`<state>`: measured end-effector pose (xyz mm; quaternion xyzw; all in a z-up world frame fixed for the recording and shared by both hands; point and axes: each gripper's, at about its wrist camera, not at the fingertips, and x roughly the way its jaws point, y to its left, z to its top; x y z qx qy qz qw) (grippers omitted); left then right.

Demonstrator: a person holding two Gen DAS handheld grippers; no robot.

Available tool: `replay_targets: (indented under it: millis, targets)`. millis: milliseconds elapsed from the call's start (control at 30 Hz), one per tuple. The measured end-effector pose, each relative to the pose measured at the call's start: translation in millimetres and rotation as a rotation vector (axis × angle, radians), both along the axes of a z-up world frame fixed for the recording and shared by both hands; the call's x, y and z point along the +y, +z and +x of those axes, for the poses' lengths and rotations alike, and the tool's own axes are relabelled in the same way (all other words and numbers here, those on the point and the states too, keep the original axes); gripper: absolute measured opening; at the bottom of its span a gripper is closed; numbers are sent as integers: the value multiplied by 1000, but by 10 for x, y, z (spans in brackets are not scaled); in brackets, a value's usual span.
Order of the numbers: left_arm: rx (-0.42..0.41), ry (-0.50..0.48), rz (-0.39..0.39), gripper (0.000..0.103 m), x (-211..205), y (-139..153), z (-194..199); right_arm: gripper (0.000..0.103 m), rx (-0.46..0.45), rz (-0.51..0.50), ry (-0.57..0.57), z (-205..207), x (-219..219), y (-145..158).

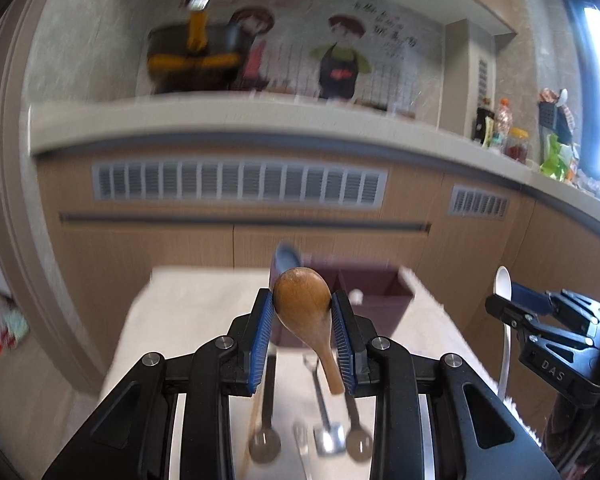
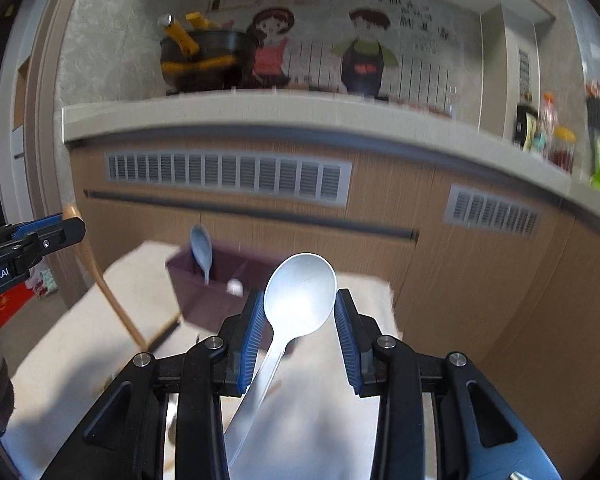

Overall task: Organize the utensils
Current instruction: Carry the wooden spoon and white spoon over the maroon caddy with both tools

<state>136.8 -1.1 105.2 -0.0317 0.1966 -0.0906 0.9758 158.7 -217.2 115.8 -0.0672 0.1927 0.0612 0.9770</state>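
My left gripper (image 1: 302, 304) is shut on a brown wooden spoon (image 1: 305, 312), bowl up, held above the cloth-covered table (image 1: 188, 304). My right gripper (image 2: 299, 304) is shut on a white plastic spoon (image 2: 300, 300), bowl up; it also shows in the left wrist view (image 1: 503, 284). A dark maroon divided utensil holder (image 2: 212, 292) stands at the table's far side with a pale blue spoon (image 2: 202, 248) upright in its left compartment. Several metal utensils (image 1: 328, 436) lie on the table below the left gripper.
Wooden kitchen cabinets with vent grilles (image 1: 240, 180) stand behind the table. The countertop (image 1: 260, 120) carries a black and yellow pot (image 2: 204, 56) and bottles and jars (image 2: 548, 132) at the right.
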Motion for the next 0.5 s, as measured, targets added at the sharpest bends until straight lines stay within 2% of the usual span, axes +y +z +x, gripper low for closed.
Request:
replay_targets:
  millis: [133, 267, 333, 400, 500]
  targets:
    - [-115, -1, 31, 31, -58, 467, 160, 34, -126, -8, -17, 214, 32, 430]
    - [-191, 14, 54, 31, -56, 774, 407, 34, -160, -2, -33, 513, 65, 641]
    - [-179, 13, 48, 31, -3, 780, 514, 34, -155, 0, -28, 579, 50, 608]
    - [-141, 25, 58, 31, 69, 668, 608, 34, -130, 1, -23, 601, 35, 507]
    - [-1, 49, 59, 32, 217, 317, 779, 34, -55, 7, -5, 634, 11, 300]
